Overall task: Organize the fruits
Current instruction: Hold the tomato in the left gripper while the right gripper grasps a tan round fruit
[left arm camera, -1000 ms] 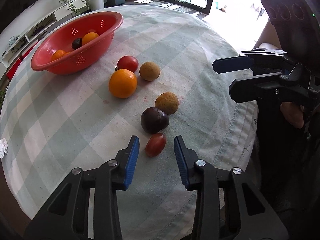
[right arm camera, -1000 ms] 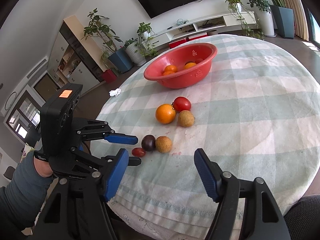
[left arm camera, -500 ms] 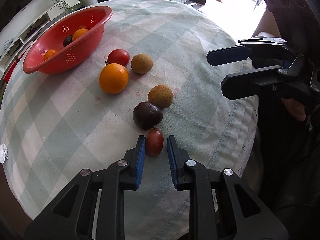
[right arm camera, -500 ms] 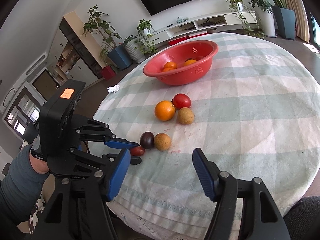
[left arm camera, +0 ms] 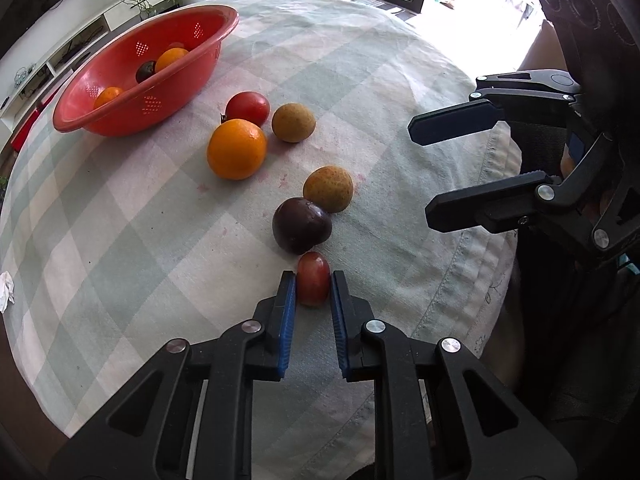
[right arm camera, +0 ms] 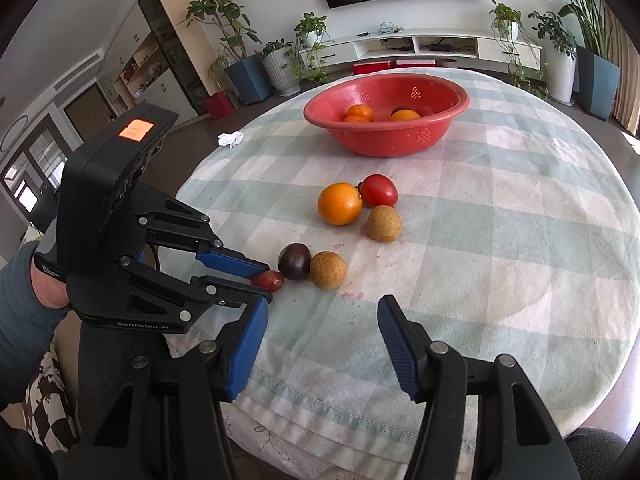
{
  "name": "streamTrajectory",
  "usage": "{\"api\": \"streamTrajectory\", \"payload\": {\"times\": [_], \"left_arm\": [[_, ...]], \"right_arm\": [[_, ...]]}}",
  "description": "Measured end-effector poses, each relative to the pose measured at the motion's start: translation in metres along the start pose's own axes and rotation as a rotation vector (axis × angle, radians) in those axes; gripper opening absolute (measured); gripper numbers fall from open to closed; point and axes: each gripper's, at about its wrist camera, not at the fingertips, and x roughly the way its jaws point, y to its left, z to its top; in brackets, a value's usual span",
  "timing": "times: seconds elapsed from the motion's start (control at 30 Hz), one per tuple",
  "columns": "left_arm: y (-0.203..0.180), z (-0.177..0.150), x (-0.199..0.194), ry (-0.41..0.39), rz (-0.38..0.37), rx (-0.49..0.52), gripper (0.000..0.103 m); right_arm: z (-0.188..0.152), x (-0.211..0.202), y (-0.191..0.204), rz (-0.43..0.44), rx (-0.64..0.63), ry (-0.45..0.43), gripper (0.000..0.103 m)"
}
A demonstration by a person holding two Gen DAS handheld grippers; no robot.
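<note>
Gripping: left gripper (left arm camera: pixel 313 286) jaws clamped on red grape tomato (left arm camera: pixel 313 278)
Tomato spot: on worktop (left arm camera: pixel 120 220), touching dark plum (left arm camera: pixel 301 225)
Right gripper (right arm camera: pixel 320 344): jaws apart, just been closing, nothing between

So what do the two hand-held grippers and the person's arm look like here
Both are black plastic scissor-link frames with silver rivets and ridged blue finger pads. The left hand-held gripper carries a black box-shaped camera housing with an orange sticker and white lettering along its lower frame. The right hand-held gripper shows the same black arms and blue pads. The grey-blue knit sleeve covers the left forearm.
</note>
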Motion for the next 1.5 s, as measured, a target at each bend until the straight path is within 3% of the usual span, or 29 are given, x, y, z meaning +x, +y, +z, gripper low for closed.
{"api": "streamTrajectory", "payload": {"times": [0.3, 0.87, 1.17, 1.4, 1.5], "left_arm": [[0.005, -0.002, -0.004, -0.02, -0.003, -0.055, 0.016], [0.015, -0.045, -0.038, -0.19, -0.033, -0.277, 0.016], [0.018, -0.047, -0.042, -0.208, -0.039, -0.3, 0.016], [0.021, -0.045, -0.04, -0.21, -0.037, -0.307, 0.016], [0.022, -0.043, -0.038, -0.21, -0.037, -0.309, 0.016]], "right_arm": [[0.011, 0.004, 0.003, -0.038, -0.084, 0.029, 0.06], [0.029, 0.046, 0.015, -0.033, -0.289, 0.157, 0.046], [0.028, 0.065, 0.017, -0.034, -0.344, 0.216, 0.041], [0.027, 0.063, 0.014, -0.026, -0.328, 0.203, 0.029], [0.027, 0.059, 0.013, -0.018, -0.321, 0.197, 0.029]]}}
